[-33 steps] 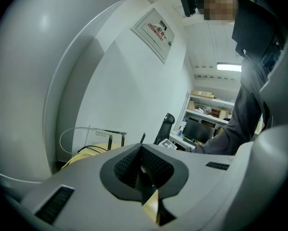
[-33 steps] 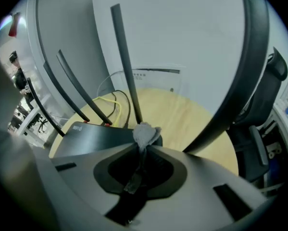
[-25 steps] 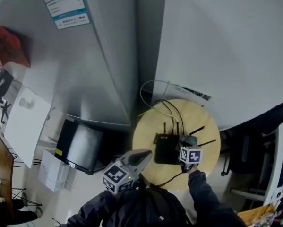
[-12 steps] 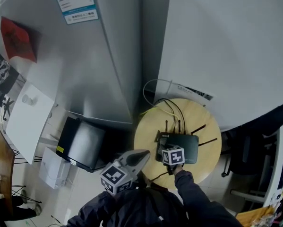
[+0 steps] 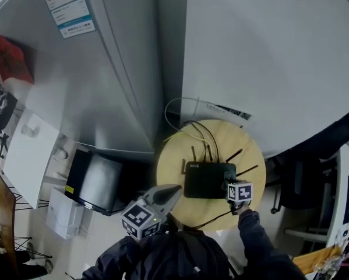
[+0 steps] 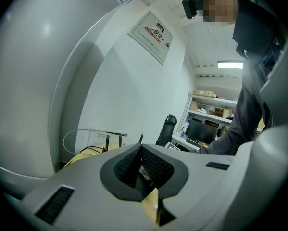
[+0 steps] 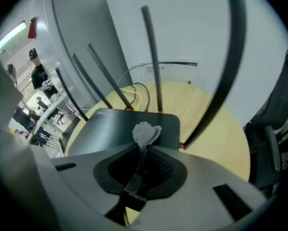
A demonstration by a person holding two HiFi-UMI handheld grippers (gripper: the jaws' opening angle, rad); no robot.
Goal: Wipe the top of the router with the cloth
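Observation:
A black router [image 5: 206,179] with several thin antennas [image 7: 153,57] lies on a small round wooden table [image 5: 250,156]. My right gripper [image 5: 236,188] hovers at the router's front right corner. In the right gripper view the gripper [image 7: 143,150] is shut on a small grey cloth [image 7: 144,133], whose bunched end rests on the router's top [image 7: 110,126]. My left gripper [image 5: 175,190] hangs off the table's front left edge, away from the router. Its jaws [image 6: 140,160] are shut with nothing between them.
Yellow and black cables [image 5: 194,132] and a white cable loop [image 5: 174,107] run off the table's far side. Tall grey curved panels [image 5: 104,69] stand behind. A black box [image 5: 95,181] sits on the floor to the left, and an office chair [image 5: 299,185] stands at the right.
My right gripper swept with the cloth to the router's left half, then back to its front right corner. The left gripper stayed where it was.

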